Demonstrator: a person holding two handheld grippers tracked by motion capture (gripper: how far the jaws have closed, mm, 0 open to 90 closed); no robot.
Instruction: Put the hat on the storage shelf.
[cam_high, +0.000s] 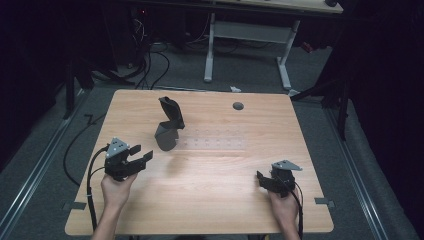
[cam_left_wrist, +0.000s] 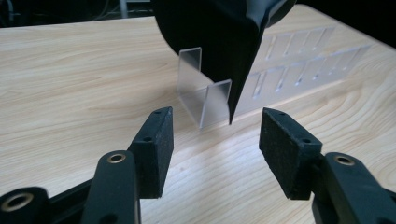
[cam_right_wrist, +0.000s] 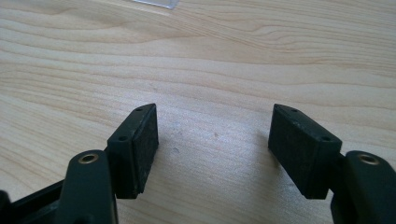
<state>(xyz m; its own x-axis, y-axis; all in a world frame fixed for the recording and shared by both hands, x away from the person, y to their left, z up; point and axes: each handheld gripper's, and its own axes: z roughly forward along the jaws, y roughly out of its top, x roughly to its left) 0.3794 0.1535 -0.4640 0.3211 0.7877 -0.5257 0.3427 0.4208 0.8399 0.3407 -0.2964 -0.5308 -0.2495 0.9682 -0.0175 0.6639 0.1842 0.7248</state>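
On the light wood worktop (cam_high: 210, 200), seen from the high view, a dark folded piece (cam_high: 169, 125) stands upright left of centre, its lower end set at the left end of a clear slotted rack (cam_high: 215, 141) that lies flat and runs toward 3 o'clock. Left tool (cam_high: 142, 156) sits at about 7 o'clock from the dark piece, near but apart from it, jaws pointing toward 2 o'clock and standing open with nothing between the pads. From the left gripper view the dark piece (cam_left_wrist: 219, 42) hangs at 12 o'clock above the gap, its pointed lower edge beside two small clear upright walls of the rack (cam_left_wrist: 205, 93); the rack's slots trail off toward 2 o'clock. Right tool (cam_high: 261, 179) rests low at the worktop's right front, held in the right hand (cam_high: 284, 210), well apart from rack and dark piece. The right gripper view shows its pads spread wide over bare wood, nothing gripped. A round grommet hole (cam_high: 238, 106) lies at the far edge.
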